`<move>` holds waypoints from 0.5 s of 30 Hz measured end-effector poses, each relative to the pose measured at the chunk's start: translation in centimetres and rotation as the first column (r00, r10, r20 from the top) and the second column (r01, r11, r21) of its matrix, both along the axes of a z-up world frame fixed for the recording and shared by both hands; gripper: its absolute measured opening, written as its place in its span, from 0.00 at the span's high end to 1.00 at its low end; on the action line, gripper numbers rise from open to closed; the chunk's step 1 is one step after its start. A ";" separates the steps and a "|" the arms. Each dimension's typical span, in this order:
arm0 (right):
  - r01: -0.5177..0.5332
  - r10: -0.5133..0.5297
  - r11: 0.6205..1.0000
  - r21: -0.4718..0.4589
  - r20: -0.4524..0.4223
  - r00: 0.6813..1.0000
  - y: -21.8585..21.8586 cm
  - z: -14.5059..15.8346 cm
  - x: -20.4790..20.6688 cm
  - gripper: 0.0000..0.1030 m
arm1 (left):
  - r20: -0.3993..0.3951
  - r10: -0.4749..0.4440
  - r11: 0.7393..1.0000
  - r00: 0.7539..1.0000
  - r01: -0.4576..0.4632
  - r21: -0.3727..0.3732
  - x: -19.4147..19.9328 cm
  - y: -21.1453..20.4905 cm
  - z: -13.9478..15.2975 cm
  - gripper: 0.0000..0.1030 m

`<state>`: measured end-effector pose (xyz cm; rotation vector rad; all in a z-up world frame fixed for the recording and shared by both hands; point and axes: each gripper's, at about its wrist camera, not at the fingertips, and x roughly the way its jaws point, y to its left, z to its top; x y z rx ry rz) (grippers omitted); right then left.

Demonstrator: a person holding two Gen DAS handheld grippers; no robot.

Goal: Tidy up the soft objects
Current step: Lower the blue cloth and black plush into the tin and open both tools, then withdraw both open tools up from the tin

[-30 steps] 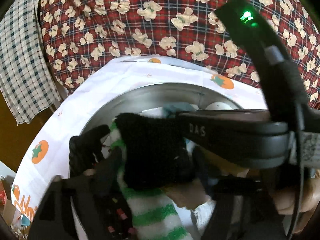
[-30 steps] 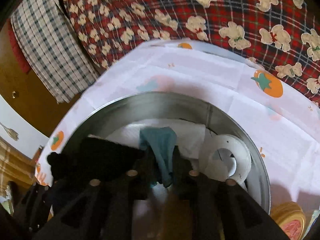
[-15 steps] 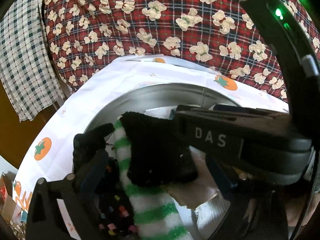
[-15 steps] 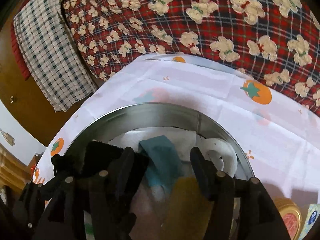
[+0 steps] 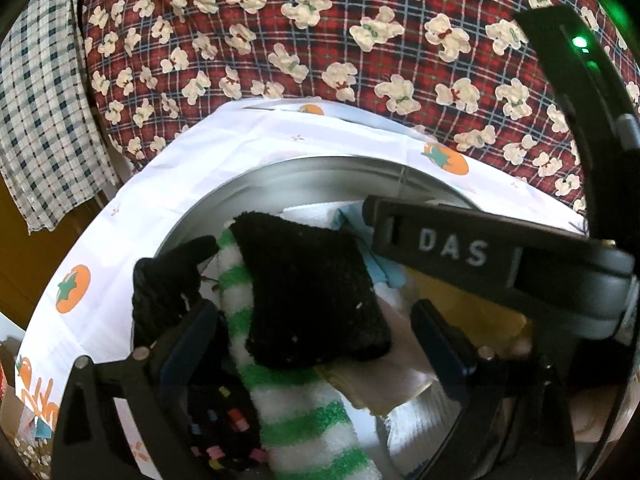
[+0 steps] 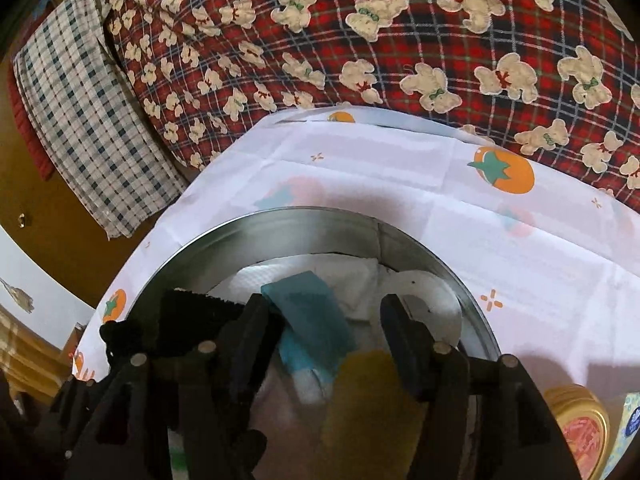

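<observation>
A round metal tin [image 5: 256,184] is seen on a white cloth with orange fruit prints [image 5: 224,160]. Behind it lies a red checked blanket with little bears [image 5: 320,40].

The soft things are piled inside the tin. A black fuzzy cloth [image 5: 308,288] is laid on top of a green and white striped sock [image 5: 304,420]. A black glove [image 5: 164,284] is seen at the left wall of the tin. A dark sock with small coloured marks [image 5: 224,432] is tucked beside the striped sock.

The left gripper [image 5: 316,344] is held over the pile with its jaws spread wide. They have just been opened. The black fuzzy cloth lies between them, but it is not squeezed.

The right gripper [image 6: 324,320] is held over the tin too, and its jaws have also just been opened. A blue cloth [image 6: 308,316] is seen between them, touching the left finger [image 6: 252,332], and it is not pinched. White paper [image 6: 304,276] and a yellow cloth [image 6: 372,400] are seen near it.
</observation>
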<state>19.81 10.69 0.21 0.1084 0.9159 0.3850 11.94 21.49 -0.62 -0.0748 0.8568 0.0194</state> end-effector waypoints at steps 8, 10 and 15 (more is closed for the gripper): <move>0.018 -0.021 1.000 0.024 0.115 0.993 -4.0 2.7 -3.8 0.41 | 0.041 -0.032 0.999 0.999 0.032 0.008 -0.9 0.0 0.1 0.04; 0.012 -0.008 1.000 -0.025 0.130 0.992 -4.5 2.9 -4.6 0.52 | 0.043 -0.037 0.999 0.998 0.036 0.018 -1.0 -0.1 0.2 0.04; -0.041 0.050 0.995 -0.088 0.101 0.994 -5.2 1.8 -6.5 0.64 | 0.077 -0.023 0.999 0.997 0.019 0.051 -2.8 0.5 1.2 0.06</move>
